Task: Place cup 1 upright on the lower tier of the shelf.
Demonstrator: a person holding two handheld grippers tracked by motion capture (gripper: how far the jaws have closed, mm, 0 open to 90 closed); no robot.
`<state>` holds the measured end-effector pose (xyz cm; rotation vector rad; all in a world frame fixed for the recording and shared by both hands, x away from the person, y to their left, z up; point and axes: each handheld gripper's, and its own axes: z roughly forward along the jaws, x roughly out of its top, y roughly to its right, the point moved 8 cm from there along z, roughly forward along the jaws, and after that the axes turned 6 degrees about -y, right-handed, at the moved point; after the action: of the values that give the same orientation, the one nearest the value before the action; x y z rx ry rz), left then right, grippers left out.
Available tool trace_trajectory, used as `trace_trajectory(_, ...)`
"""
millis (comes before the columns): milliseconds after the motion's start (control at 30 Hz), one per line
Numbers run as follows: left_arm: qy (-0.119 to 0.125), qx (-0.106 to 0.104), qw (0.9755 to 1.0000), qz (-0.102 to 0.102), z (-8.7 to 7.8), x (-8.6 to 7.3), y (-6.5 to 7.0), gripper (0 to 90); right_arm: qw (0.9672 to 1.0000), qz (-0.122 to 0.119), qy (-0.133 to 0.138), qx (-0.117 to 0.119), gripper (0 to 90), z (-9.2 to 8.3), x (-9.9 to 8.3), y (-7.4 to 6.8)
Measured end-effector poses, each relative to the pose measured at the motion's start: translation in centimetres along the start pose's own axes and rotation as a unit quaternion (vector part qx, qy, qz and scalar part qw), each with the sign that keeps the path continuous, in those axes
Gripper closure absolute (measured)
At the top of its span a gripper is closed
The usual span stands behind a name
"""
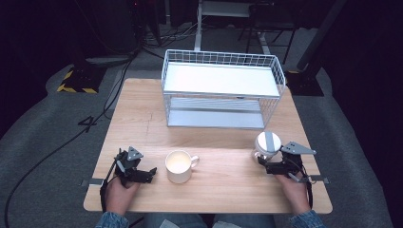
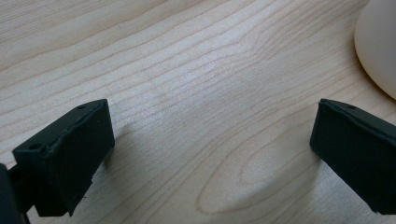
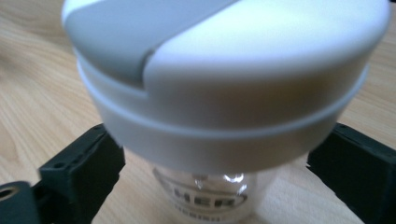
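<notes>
A clear jar (image 1: 267,144) with a white and grey lid (image 3: 224,70) stands near the table's right front. My right gripper (image 1: 262,161) reaches around its clear body (image 3: 205,196) below the lid. One black jaw stands on each side with a little space showing, so the gripper (image 3: 215,186) is open around the jar. A cream mug (image 1: 178,165) stands at the front middle, its handle pointing right. My left gripper (image 1: 151,173) rests just left of the mug, open, with bare wood between its jaws (image 2: 212,158). The mug's side (image 2: 378,46) curves into that view's upper right corner.
A white wire basket shelf (image 1: 223,90) with two levels stands at the back middle of the wooden table (image 1: 142,123). Cables and stands lie on the grey floor beyond the table.
</notes>
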<state>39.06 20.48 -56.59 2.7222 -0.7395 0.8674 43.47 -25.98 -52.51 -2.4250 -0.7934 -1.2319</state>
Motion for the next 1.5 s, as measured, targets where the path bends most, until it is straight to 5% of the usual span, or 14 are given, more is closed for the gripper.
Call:
trace_trajectory(167, 0.000, 0.000, 1.0000, 0.000, 0.0, 0.0, 0.0, 0.3, 0.9994, 0.015, 0.028, 0.013, 15.6, 0.4, 0.4, -0.1)
trace_trajectory(567, -0.001, 0.000, 1.0000, 0.001, 0.0, 0.0, 0.0, 0.3, 0.9981, 0.009, 0.061, -0.003, 18.6, 0.7, 0.4, -0.2)
trace_trajectory(1100, -0.001, 0.000, 1.0000, 0.001, 0.0, 0.0, 0.0, 0.3, 0.9981, 0.002, 0.060, -0.008, 19.0, 0.7, 0.5, -0.2)
trace_trajectory(1500, -0.001, 0.001, 1.0000, 0.004, 0.0, 0.0, -0.1, 0.3, 0.9977, -0.006, 0.067, 0.004, 19.0, 1.0, 2.4, -1.3)
